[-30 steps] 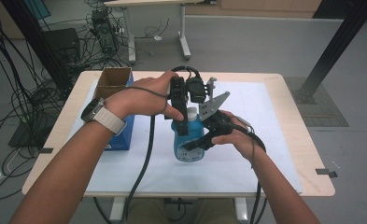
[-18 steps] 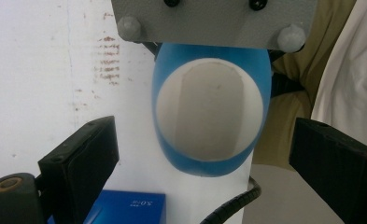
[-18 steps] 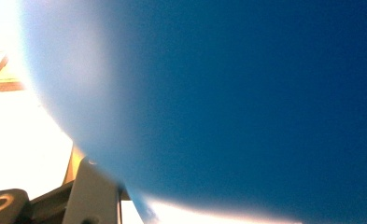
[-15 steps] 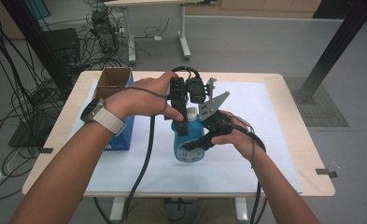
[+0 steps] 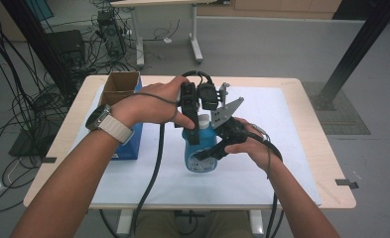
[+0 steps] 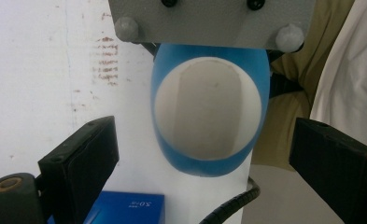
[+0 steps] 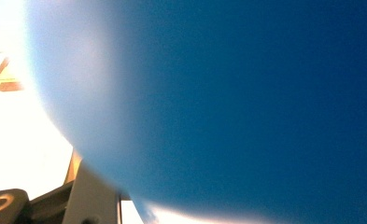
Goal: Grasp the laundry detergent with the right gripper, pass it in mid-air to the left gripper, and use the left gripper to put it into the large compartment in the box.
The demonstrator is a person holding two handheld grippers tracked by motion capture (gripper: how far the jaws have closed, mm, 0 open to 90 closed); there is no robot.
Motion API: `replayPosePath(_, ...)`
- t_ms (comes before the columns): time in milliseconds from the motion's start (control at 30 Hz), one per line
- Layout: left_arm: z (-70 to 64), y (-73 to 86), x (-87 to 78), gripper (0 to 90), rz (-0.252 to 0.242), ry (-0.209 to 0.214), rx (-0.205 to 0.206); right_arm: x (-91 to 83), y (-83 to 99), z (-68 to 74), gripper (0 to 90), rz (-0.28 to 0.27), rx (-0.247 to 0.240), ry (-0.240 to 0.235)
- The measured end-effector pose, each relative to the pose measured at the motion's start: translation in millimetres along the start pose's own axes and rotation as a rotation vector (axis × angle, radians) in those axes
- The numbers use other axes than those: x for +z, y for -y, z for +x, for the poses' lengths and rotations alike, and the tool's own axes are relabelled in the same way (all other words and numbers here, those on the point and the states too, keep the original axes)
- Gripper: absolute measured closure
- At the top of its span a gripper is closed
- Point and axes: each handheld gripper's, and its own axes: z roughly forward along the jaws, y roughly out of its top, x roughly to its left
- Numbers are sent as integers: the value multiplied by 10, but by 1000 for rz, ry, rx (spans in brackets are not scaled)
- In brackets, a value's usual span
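We judge the work to be mid-way: the blue bottle [image 5: 201,151] stands upright on the white sheet of the table [image 5: 301,144], and the right tool [image 5: 210,151] is already pressed against its side, apparently steadying it — though the right gripper view is so close to the blue wall [image 7: 246,102] that we cannot tell whether its jaws are closed on it. What looks left to do is the part at the top: our left tool [image 5: 192,126] hangs over the bottle's white cap [image 5: 203,121], pointing down. In the left gripper view its black jaws stand wide apart with the bottle [image 6: 211,116] between and beyond them — not touching either. A blue box [image 5: 129,141] and an open cardboard box [image 5: 119,84] stay well to the left.
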Motion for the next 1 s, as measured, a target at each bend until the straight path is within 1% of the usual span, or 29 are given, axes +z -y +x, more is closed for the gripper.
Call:
replayPosePath(667,-11,0,0,81,-7,2,4,11,-1,3,442,1,7,-3)
replayPosePath(1000,-14,-37,31,81,-10,1,12,15,-11,9,443,-1,8,-8)
